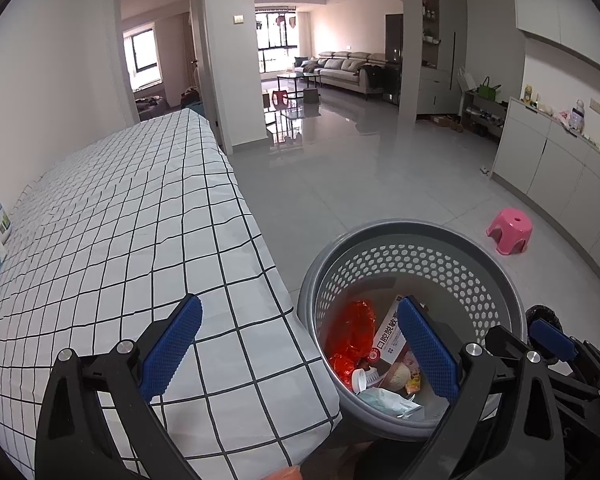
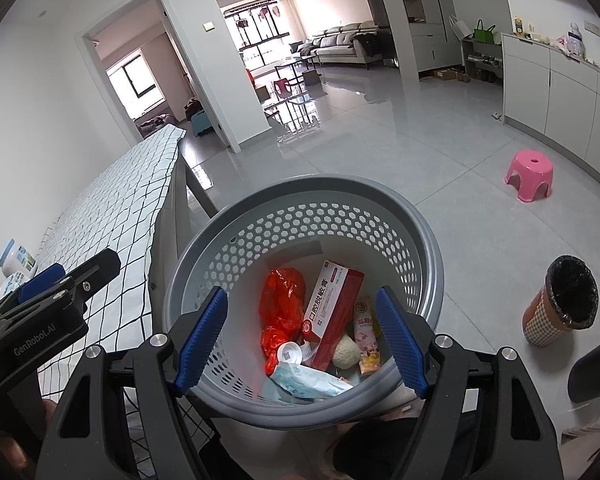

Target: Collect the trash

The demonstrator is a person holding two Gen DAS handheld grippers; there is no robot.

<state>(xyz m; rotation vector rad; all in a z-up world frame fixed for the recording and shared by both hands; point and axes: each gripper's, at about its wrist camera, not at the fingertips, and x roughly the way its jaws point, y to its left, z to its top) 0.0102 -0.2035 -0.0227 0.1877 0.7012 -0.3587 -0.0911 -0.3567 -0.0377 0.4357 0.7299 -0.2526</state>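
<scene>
Pink stool beyond grey basket

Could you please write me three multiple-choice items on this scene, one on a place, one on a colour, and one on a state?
1. Where does the grey basket stand?
A. On the floor beside the checked table
B. On the sofa
C. On the pink stool

2. What colour is the crumpled plastic bag in the basket?
A. Green
B. Red
C. White

3. How is the right gripper?
A. Shut on the box
B. Shut on nothing
C. Open, holding nothing

Answers: 1 A, the basket sits on the tiles against the checked table; 2 B, the bag is bright red; 3 C, its blue pads stand wide apart above the basket.
</scene>
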